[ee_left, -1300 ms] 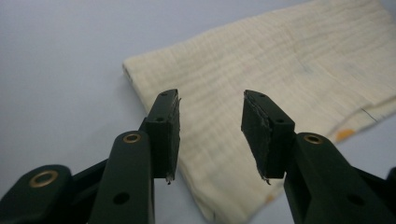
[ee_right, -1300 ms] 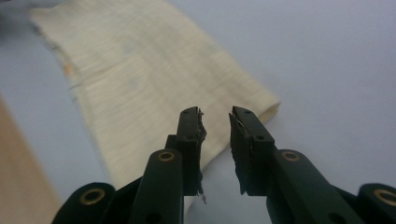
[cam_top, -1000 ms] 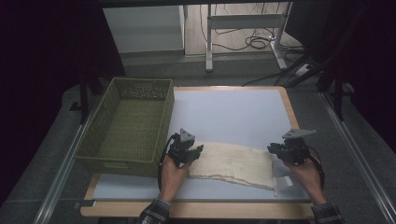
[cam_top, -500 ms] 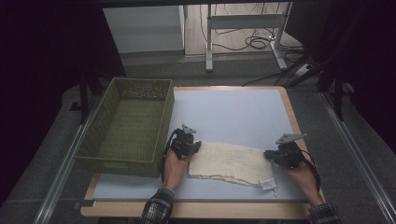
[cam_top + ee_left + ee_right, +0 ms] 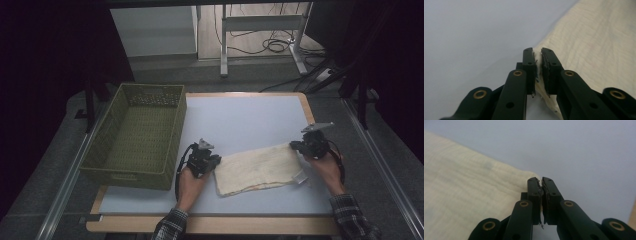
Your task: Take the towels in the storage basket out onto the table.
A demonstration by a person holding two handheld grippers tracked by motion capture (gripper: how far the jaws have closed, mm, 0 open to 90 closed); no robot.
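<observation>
The cream cloth (image 5: 257,169) lies flat near the table's (image 5: 240,120) front edge, pinched at opposite corners: the left gripper (image 5: 538,62), jaws just closing, clamps one, the right gripper (image 5: 541,185) the other. A green basket (image 5: 137,135) stands left.

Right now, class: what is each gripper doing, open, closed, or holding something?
Left gripper: closing, its jaws pinch an edge of the cream cloth.
Right gripper: shut on the cloth's far corner.
</observation>
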